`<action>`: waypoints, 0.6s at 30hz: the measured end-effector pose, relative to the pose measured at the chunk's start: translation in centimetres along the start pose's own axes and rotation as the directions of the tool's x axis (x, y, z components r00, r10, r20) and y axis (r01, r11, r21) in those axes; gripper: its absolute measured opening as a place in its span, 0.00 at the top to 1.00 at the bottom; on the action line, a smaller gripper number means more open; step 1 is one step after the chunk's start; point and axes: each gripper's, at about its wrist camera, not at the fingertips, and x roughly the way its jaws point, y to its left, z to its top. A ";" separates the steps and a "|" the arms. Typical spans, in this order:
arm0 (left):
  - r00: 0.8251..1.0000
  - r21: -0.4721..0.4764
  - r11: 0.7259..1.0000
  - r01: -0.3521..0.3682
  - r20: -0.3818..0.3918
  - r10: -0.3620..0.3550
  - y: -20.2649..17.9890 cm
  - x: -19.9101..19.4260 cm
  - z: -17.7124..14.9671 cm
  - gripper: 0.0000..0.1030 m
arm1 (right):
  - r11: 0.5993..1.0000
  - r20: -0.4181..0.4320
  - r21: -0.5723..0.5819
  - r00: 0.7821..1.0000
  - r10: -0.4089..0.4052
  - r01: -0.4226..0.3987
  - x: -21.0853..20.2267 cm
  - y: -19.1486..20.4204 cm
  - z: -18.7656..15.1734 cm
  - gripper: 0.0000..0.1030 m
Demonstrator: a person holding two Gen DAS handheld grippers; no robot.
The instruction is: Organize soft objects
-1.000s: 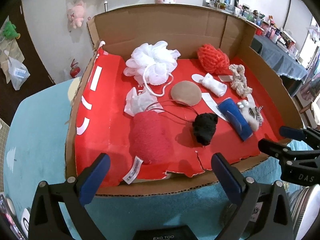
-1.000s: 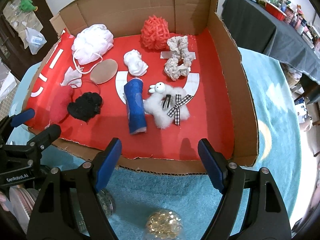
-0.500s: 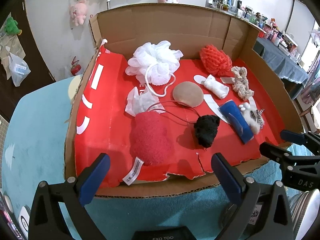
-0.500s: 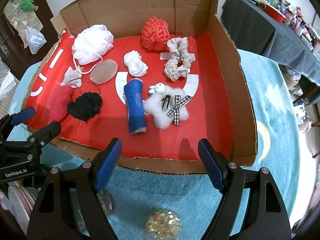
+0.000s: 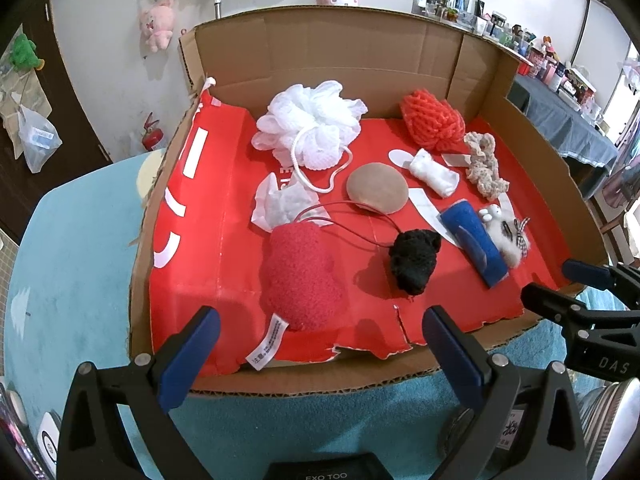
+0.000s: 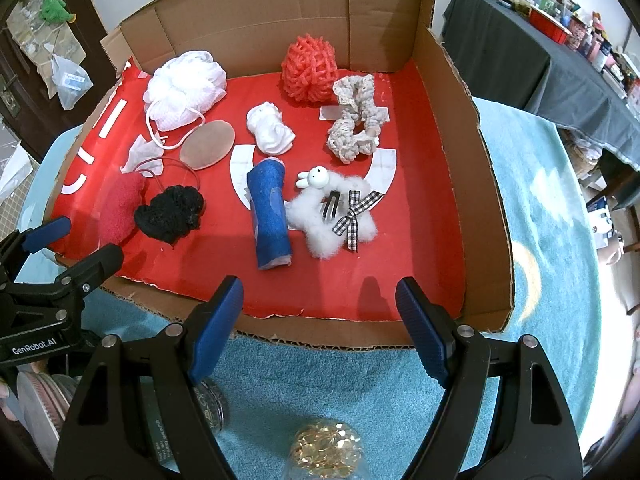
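Observation:
A cardboard box point(image 5: 344, 52) with a red floor holds several soft things. Among them are a white mesh pouf point(image 5: 310, 126), an orange net ball point(image 5: 434, 120), a red fluffy pouch point(image 5: 300, 276), a black knit ball point(image 5: 414, 260) and a blue roll point(image 6: 269, 216). A white fluffy clip with a checked bow point(image 6: 334, 216) and a beige scrunchie point(image 6: 354, 118) lie to the right. My left gripper point(image 5: 320, 326) hangs open at the box's near edge, over the red pouch. Open too, my right gripper point(image 6: 318, 298) holds nothing, near the blue roll.
The box rests on a teal towel point(image 6: 552, 216). A tan oval pad point(image 5: 376, 194), a rolled white cloth point(image 5: 434, 172) and a crumpled tissue point(image 5: 280, 204) lie mid-box. A jar of gold bits point(image 6: 326, 454) sits under my right gripper. A dark-clothed table point(image 6: 540, 60) stands at right.

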 end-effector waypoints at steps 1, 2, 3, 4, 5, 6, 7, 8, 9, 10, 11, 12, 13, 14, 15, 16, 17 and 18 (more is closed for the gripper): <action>1.000 0.001 1.000 0.000 -0.001 0.000 0.0 0.0 0.0 0.00 | 1.000 0.000 0.000 1.000 0.000 0.000 0.0 0.0 0.0 0.24; 1.000 0.000 1.000 0.000 -0.002 0.000 0.0 0.0 0.0 0.00 | 1.000 0.000 -0.001 1.000 0.000 0.000 0.0 0.0 0.0 0.24; 1.000 -0.001 1.000 -0.001 -0.002 0.001 0.0 0.0 0.0 0.00 | 1.000 0.000 -0.002 1.000 -0.001 0.001 0.0 0.0 0.0 0.24; 1.000 -0.002 1.000 -0.001 -0.003 0.001 0.0 0.0 0.0 0.00 | 1.000 0.001 -0.001 1.000 0.000 0.000 0.0 0.0 0.0 0.24; 1.000 -0.003 1.000 -0.001 -0.003 0.001 0.0 0.1 0.0 0.00 | 1.000 0.001 0.000 1.000 -0.001 0.001 0.0 0.0 0.0 0.24; 1.000 -0.003 1.000 -0.001 -0.003 0.001 0.0 0.0 0.0 0.00 | 1.000 0.001 0.000 1.000 -0.002 0.002 0.0 0.0 0.0 0.24; 1.000 -0.003 1.000 -0.001 -0.002 0.001 0.0 0.0 0.0 0.00 | 1.000 0.001 0.000 1.000 -0.001 0.001 0.0 0.0 0.0 0.24; 1.000 -0.002 1.000 0.000 -0.002 0.000 0.0 0.1 0.0 0.00 | 1.000 0.001 0.000 1.000 -0.002 0.002 0.0 0.0 0.0 0.24; 1.000 -0.001 1.000 -0.001 -0.001 0.001 0.0 0.1 0.0 0.00 | 1.000 0.001 -0.001 1.000 -0.002 0.002 0.0 0.0 0.0 0.24; 1.000 -0.001 1.000 -0.003 -0.002 0.003 0.0 0.1 0.0 0.00 | 1.000 0.001 0.000 1.000 -0.001 0.001 0.0 0.0 0.0 0.24; 1.000 -0.001 1.000 -0.001 -0.002 0.001 0.0 0.1 0.0 0.00 | 1.000 0.001 -0.001 1.000 -0.001 0.001 0.0 0.0 0.0 0.24; 1.000 -0.001 1.000 -0.001 -0.002 0.001 0.0 0.1 0.0 0.00 | 1.000 0.000 -0.002 1.000 -0.001 0.001 0.0 0.0 0.0 0.24; 1.000 0.001 1.000 -0.002 -0.002 0.002 0.0 0.1 0.0 0.00 | 1.000 0.001 -0.001 1.000 -0.001 0.001 0.0 0.0 0.0 0.24; 1.000 0.000 1.000 -0.002 -0.002 0.002 0.0 0.1 0.0 0.00 | 1.000 0.001 0.000 1.000 -0.001 0.001 0.0 0.0 -0.1 0.24; 1.000 -0.001 1.000 -0.001 -0.002 0.001 0.0 0.1 0.0 0.00 | 1.000 0.001 0.000 1.000 -0.001 0.001 0.0 0.0 0.0 0.24; 1.000 0.000 1.000 0.000 -0.001 0.000 0.0 0.0 0.0 0.00 | 1.000 0.001 -0.001 1.000 -0.001 0.001 0.0 0.0 -0.1 0.24; 1.000 -0.001 1.000 -0.002 -0.002 0.002 0.0 0.0 0.0 0.00 | 1.000 0.001 -0.001 1.000 -0.001 0.001 0.0 0.0 -0.1 0.24; 1.000 -0.001 1.000 -0.001 -0.002 0.001 0.0 0.0 0.0 0.00 | 1.000 0.002 -0.001 1.000 -0.002 0.002 0.0 0.0 0.0 0.24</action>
